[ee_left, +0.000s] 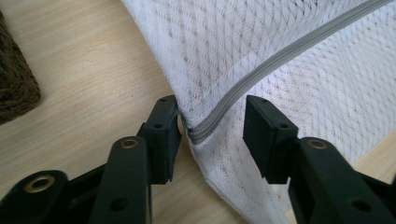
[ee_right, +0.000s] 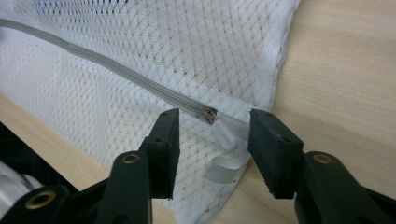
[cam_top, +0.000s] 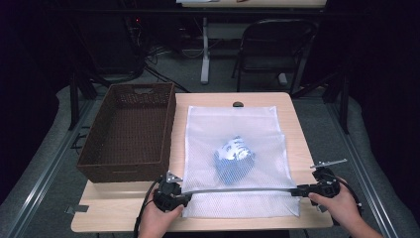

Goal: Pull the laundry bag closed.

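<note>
Nearest me, both tools sat at the near edge of the mesh bag (cam_top: 237, 148), which lay flat on the tabletop (cam_top: 292, 114). I used the bag's grey zipper (cam_top: 237, 191) as my landmark: its long axis ran straight across between my two hands.

At the zipper's left end, the left tool (cam_top: 184, 197) had its jaws parted, one on each side of the zipper's closed end (ee_left: 198, 133), without pinching it. At the zipper's right end, the right tool (cam_top: 300, 190) also stood with jaws apart, straddling the clear plastic pull tab (ee_right: 224, 156) just below the metal slider (ee_right: 208, 115). The tab lay between the jaws, so I judged the right hand to be the one placed to take it, and any slide would follow the zipper's line toward the left tool.

Beyond the zipper, inside the bag, one blue-and-white patterned bundle of cloth (cam_top: 234, 157) rested near the middle. Farther left of the zipper's line stood one brown woven basket (cam_top: 130, 130), just beside the bag. I counted one bag, one zipper, one basket, two tools.
</note>
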